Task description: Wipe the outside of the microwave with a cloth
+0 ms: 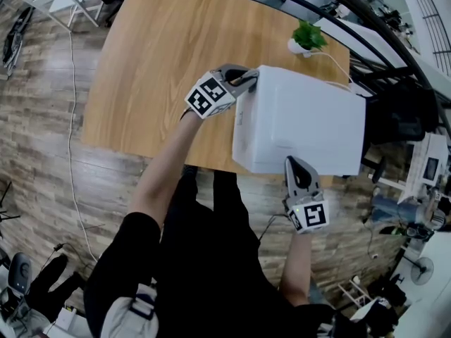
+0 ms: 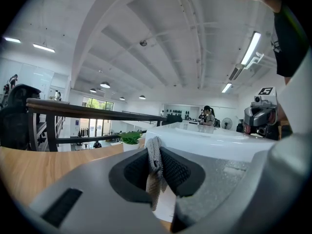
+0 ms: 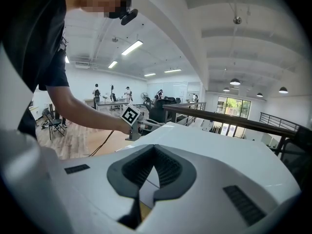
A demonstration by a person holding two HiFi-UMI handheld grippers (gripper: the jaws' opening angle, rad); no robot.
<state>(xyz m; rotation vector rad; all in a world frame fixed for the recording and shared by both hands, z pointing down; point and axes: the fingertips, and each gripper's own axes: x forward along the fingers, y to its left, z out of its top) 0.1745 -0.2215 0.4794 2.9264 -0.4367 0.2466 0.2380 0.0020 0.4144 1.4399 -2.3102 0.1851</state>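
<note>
Person in black (image 1: 204,259) is filling the bottom of the head view, with both arms reaching forward over the wood floor (image 1: 42,139). Right claw (image 1: 296,162) is sitting nearest and pointing away from the body. Its tips are touching the near edge of the white microwave (image 1: 303,118). In the right gripper view its 2 pads are meeting at the tips and pinching nothing, with only the microwave's white corner showing through the gap behind them. Microwave is standing on the near right part of the wooden tabletop (image 1: 162,55), with its near side close to the tabletop edge. Left claw (image 1: 248,80) is pressing against the microwave's upper left corner from the left side. In the left gripper view its pads are clamping a grey knit cloth (image 2: 154,177). The cloth is standing up between the pads and hanging down below them, right against the white casing. Beyond the microwave, 1 small green plant (image 1: 308,35) in a white pot is standing near the tabletop's far right corner.
</note>
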